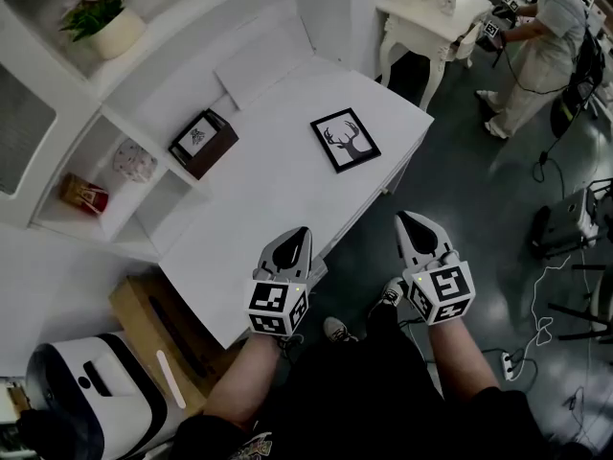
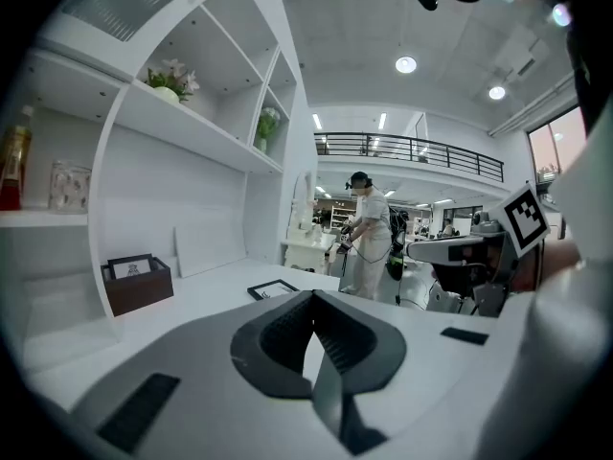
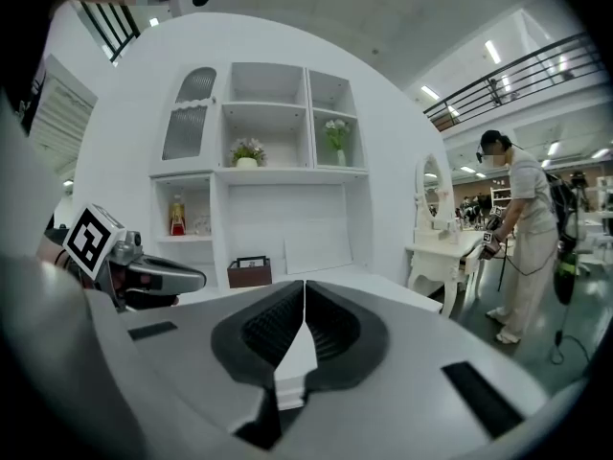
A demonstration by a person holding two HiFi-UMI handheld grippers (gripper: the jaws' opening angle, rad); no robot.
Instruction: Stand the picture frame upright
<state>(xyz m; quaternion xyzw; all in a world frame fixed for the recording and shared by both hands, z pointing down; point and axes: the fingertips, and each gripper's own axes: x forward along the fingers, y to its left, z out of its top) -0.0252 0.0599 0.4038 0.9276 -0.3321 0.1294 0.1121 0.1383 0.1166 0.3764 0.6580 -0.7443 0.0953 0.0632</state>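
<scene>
A black picture frame (image 1: 345, 140) with a deer-head print lies flat on the white desk (image 1: 278, 199), near its right edge; it also shows small and far in the left gripper view as the picture frame (image 2: 273, 288). My left gripper (image 1: 299, 234) is shut and empty, hovering at the desk's near edge, well short of the frame. My right gripper (image 1: 410, 220) is shut and empty too, held off the desk over the dark floor to the right. The shut jaws of the left gripper (image 2: 311, 307) and right gripper (image 3: 303, 295) hold nothing.
A brown box (image 1: 203, 142) with a small framed card stands at the desk's back left. White shelves (image 1: 105, 113) hold a flower pot (image 1: 113, 27) and small jars. A person (image 1: 536, 46) stands by a white dressing table (image 1: 431, 12). Cables lie on the floor (image 1: 556, 324).
</scene>
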